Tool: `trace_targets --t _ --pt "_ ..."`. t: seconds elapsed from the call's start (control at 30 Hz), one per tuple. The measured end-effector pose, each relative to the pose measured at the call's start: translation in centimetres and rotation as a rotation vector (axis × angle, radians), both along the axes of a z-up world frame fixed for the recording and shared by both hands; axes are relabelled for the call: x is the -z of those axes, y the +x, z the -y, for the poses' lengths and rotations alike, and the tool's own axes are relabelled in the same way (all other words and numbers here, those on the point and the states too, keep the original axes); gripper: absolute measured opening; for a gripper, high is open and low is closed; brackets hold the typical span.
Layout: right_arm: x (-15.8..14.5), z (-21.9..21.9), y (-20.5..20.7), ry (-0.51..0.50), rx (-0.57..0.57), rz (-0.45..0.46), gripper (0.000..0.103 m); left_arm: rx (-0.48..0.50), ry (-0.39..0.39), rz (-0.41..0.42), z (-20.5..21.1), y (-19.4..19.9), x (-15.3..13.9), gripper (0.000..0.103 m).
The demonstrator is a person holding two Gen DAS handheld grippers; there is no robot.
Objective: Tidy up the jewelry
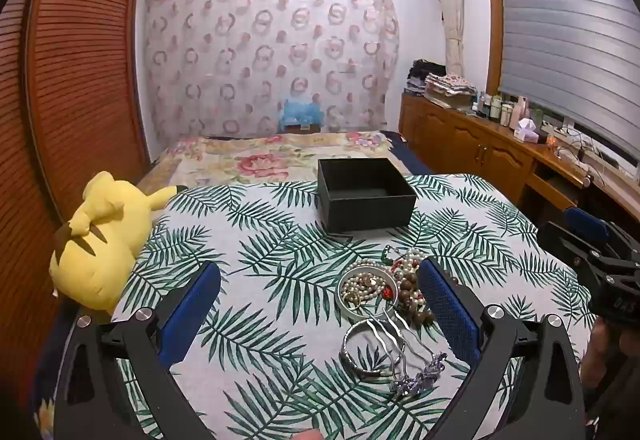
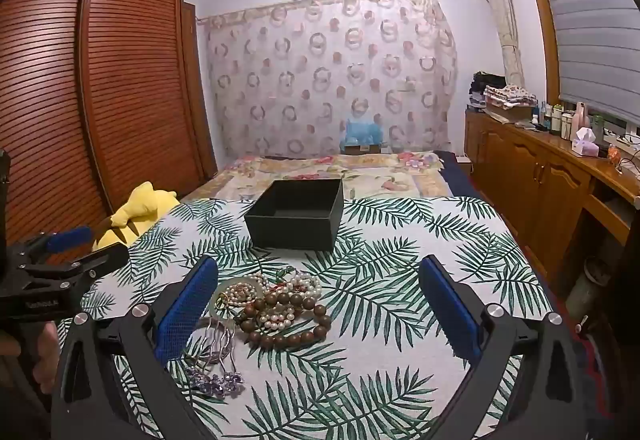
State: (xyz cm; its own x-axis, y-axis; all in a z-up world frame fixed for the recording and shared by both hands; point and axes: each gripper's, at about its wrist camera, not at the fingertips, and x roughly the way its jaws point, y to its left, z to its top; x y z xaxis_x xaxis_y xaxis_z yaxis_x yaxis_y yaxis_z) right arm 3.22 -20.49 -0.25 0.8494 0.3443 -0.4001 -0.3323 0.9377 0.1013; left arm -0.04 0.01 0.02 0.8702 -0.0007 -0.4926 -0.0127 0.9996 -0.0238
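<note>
A pile of jewelry lies on the leaf-print cloth: pearl strands [image 1: 366,282] tangled in a pale jade bangle [image 1: 343,296], a brown wooden bead bracelet [image 2: 286,320], a silver bangle [image 1: 352,354] and a silver hair comb with purple flowers [image 1: 416,380]. An open black box [image 1: 366,193] stands beyond the pile, and its inside looks empty. My left gripper [image 1: 320,304] is open and empty, with the pile near its right finger. My right gripper [image 2: 318,306] is open and empty, with the pile near its left finger. The comb [image 2: 218,380] also shows in the right view.
A yellow plush toy [image 1: 100,240] lies at the table's left edge. Behind the table is a bed [image 1: 276,155] with a floral cover. A wooden wardrobe [image 1: 80,59] stands left, and a wooden counter [image 1: 500,143] with bottles runs along the right under a window.
</note>
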Motion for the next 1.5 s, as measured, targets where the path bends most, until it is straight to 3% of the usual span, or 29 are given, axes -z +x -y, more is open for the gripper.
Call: trace_targets --t 1.5 --pt "-0.11 0.12 -0.16 0.002 -0.001 0.004 0.100 0.000 -0.001 0.001 0.16 -0.18 -0.75 0.095"
